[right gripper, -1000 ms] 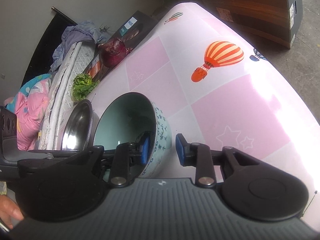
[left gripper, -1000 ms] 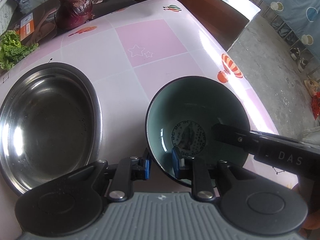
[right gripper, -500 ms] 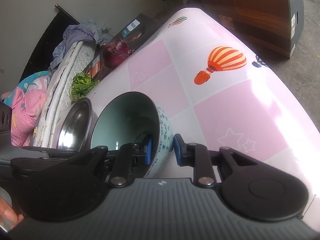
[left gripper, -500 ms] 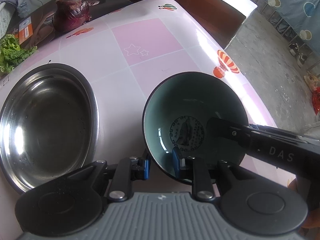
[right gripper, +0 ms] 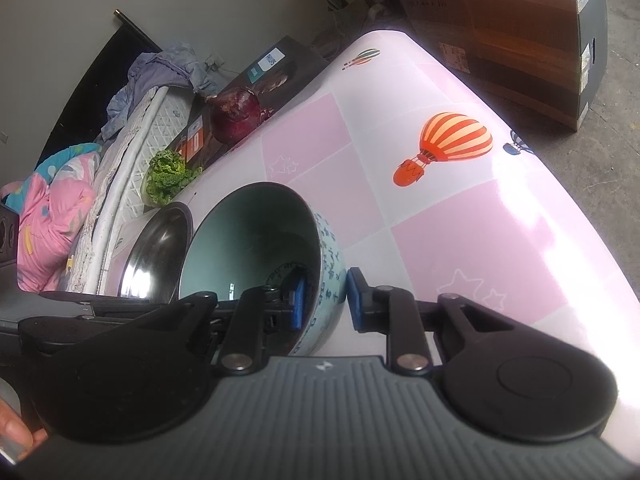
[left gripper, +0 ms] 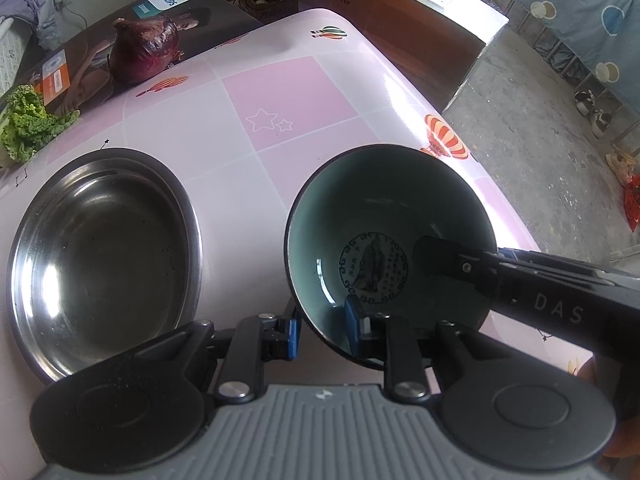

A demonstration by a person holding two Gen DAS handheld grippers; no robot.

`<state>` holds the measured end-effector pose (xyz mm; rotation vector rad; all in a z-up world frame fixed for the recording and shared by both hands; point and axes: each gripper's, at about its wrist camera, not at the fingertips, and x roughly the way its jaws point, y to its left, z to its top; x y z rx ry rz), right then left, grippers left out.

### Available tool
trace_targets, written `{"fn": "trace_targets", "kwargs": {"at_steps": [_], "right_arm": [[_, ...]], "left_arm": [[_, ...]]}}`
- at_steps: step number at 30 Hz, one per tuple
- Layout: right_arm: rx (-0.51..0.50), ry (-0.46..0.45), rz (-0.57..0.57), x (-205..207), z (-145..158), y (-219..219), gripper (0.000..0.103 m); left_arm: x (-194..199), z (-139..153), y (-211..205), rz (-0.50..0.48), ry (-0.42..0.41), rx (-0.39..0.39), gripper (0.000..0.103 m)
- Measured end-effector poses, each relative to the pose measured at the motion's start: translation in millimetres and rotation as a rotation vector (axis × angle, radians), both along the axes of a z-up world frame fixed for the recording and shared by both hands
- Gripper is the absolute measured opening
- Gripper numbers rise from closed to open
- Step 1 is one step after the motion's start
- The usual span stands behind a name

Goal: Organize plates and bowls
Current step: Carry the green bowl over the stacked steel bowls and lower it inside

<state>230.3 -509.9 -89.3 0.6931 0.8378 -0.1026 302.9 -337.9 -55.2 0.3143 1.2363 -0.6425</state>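
Observation:
A teal ceramic bowl (left gripper: 384,220) with a dark medallion inside and blue print outside is held above the pink tablecloth. My left gripper (left gripper: 324,330) is shut on its near rim, one finger inside, one outside. My right gripper (right gripper: 326,306) is shut on the bowl's (right gripper: 248,248) other rim; its finger reaches in from the right in the left wrist view. A steel plate (left gripper: 100,252) lies on the table left of the bowl and also shows in the right wrist view (right gripper: 156,248).
A red onion (left gripper: 144,54) and a lettuce leaf (left gripper: 28,120) lie on a dark printed box (left gripper: 192,20) at the table's far left. Cardboard boxes (right gripper: 520,20) stand on the floor beyond the table's far edge. The table's right edge (left gripper: 460,128) drops to a concrete floor.
The right gripper has closed on the bowl's rim. The bowl has risen and tilted a little, held by both grippers. The steel plate has not moved.

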Motion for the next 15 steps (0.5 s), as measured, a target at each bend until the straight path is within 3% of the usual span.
{"fn": "trace_targets", "kwargs": {"at_steps": [15], "right_arm": [[0.004,0.001,-0.010,-1.6,14.0,-1.8,0.019]], "left_arm": [[-3.7,17.8,2.3,-0.007,-0.028,-0.009,0.024]]}}
